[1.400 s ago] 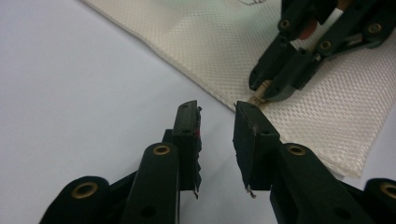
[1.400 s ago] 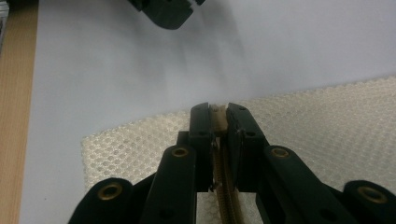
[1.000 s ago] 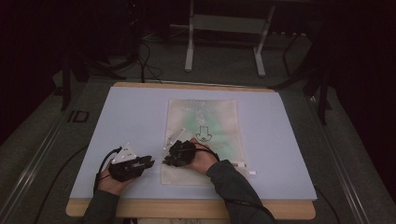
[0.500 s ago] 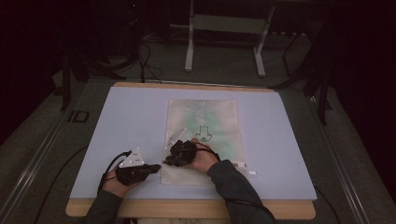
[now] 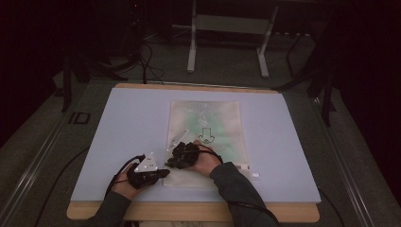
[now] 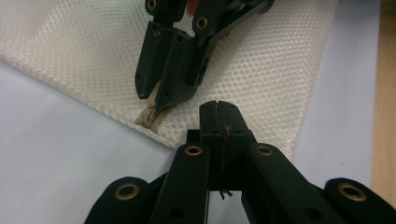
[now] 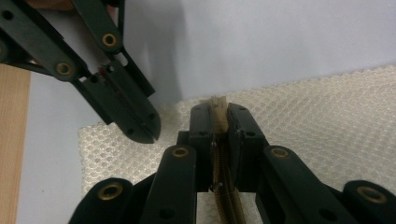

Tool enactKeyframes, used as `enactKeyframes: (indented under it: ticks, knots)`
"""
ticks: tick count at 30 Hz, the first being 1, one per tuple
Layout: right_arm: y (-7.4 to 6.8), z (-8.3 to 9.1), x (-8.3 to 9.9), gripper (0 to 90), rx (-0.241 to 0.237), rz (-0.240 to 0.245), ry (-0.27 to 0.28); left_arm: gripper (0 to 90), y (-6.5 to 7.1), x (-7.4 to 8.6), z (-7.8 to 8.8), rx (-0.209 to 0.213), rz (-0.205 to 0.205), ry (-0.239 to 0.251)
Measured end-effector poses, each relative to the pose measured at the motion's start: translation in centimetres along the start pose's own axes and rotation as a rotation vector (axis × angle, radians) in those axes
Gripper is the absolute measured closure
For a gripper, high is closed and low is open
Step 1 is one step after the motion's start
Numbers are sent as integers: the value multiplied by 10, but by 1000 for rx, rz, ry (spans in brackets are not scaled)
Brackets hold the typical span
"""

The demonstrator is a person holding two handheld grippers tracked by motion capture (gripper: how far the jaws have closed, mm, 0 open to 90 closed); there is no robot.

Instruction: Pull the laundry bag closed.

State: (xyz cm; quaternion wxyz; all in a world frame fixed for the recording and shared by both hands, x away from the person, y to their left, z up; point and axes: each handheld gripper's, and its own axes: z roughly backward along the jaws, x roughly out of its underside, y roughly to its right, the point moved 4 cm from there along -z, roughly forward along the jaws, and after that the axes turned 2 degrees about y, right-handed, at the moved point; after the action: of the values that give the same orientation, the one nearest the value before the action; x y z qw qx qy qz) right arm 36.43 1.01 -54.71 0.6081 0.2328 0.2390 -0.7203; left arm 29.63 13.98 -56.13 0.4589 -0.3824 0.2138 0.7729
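A white mesh bag (image 5: 204, 137) is lying flat on the pale surface (image 5: 127, 123); the right gripper (image 7: 218, 112) is pinching the bag's beige zipper end (image 6: 150, 115) at its near-left edge; the left gripper (image 6: 218, 112) is sitting just beside it, jaws pressed together on nothing.

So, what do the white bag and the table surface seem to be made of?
The bag looks like woven synthetic mesh, matte: a regular honeycomb of small holes covers it. The table surface seems a smooth pale mat or laminate, with a wood edge showing grain.
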Motion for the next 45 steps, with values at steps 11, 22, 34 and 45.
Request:
enactKeyframes:
  ticks: [11, 22, 34, 45]
  knots:
    - [-1, 0, 1, 815, 2, 2, -3, 892, -2, 0, -4, -72, -13, -46]
    - [-1, 5, 8, 820, 16, 27, -3, 898, 0, -1, -6, -102, 23, -71]
    - [-1, 13, 16, 821, 36, 52, -30, 899, 0, -2, -6, -104, 28, -76]
    - [-1, 9, 16, 821, 33, 43, -20, 891, 4, -1, -8, -123, -39, -44]
